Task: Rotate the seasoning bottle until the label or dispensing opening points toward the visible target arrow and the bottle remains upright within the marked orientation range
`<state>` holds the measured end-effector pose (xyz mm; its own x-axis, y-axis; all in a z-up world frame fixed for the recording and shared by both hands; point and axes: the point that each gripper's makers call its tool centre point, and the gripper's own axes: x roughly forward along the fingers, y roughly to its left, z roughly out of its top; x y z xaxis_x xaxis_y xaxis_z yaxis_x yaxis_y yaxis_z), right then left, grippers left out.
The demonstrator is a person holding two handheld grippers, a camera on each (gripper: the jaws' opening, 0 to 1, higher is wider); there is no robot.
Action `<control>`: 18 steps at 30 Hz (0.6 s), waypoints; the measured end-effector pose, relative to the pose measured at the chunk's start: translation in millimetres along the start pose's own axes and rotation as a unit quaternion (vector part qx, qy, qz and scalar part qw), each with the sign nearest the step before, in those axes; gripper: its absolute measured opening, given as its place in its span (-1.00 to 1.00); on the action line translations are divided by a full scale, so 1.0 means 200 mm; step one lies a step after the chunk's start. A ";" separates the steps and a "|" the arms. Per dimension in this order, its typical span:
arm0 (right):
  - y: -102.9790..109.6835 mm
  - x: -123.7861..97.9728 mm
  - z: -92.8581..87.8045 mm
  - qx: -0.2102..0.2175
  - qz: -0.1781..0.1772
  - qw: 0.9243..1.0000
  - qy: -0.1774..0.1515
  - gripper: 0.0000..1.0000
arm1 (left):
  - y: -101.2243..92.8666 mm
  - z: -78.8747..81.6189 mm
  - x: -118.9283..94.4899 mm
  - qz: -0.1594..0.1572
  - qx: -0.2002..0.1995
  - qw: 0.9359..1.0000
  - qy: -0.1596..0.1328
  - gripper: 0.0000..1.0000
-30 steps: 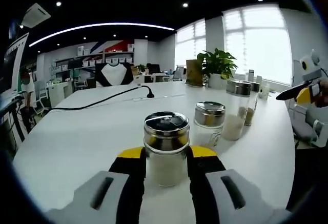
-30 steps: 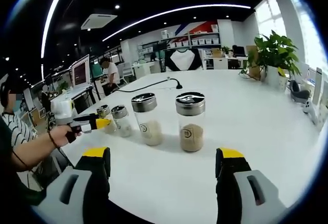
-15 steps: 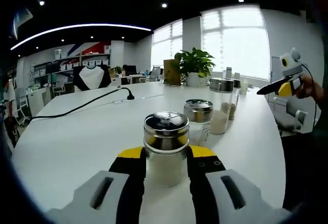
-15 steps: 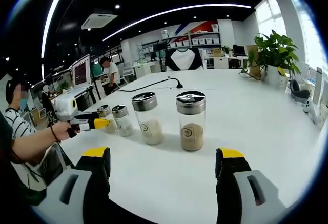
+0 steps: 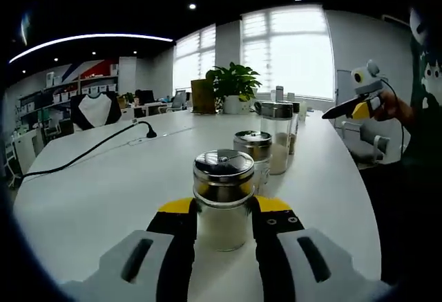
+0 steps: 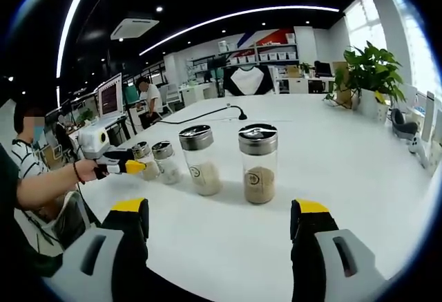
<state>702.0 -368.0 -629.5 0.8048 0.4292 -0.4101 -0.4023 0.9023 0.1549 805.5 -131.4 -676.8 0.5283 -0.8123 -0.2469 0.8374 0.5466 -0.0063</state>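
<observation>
Four clear glass shaker jars with shiny metal lids stand in a row on the wide white table [image 6: 359, 177], all upright.

Step in hand, as we judge it: turning the near jar about its own axis. Our left tool [image 5: 222, 219] has its black, yellow-tipped jaws pressed against both sides of the short glass seasoning bottle [image 5: 222, 202]; it is gripping that bottle, which stands on the table between the jaws. To do this well we would keep the wrist level so the base stays flat, roll slowly, and watch the slot on the lid as the pointer. We see no target arrow or range marks on the table, so how much turn is left we cannot tell.

Our right tool [image 6: 222, 222] hangs with jaws spread wide, holding nothing, well apart from the row.

Contents, largest first:
- tall jar with tan granules [image 6: 259, 164], roughly a third full.
- tall jar with pale powder [image 6: 200, 160], about a third full.
- small jar [image 6: 166, 162], white fill, low.
- the gripped seasoning bottle, white fill over most of its body.
</observation>
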 end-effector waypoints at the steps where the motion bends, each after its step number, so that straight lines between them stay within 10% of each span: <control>1: 0.00 0.00 0.00 0.000 0.000 1.000 0.000 0.72 | 0.00 0.00 0.00 -0.004 0.000 1.000 0.000 -0.34; 18: 0.00 -0.01 0.02 0.000 0.000 1.000 -0.002 0.72 | 0.00 -0.01 0.01 -0.069 0.033 0.997 0.024 -0.34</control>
<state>702.8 -368.2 -625.0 0.8069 0.4292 -0.4059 -0.4026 0.9023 0.1539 806.5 -131.7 -678.5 0.4015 -0.8673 -0.2942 0.9098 0.4146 0.0196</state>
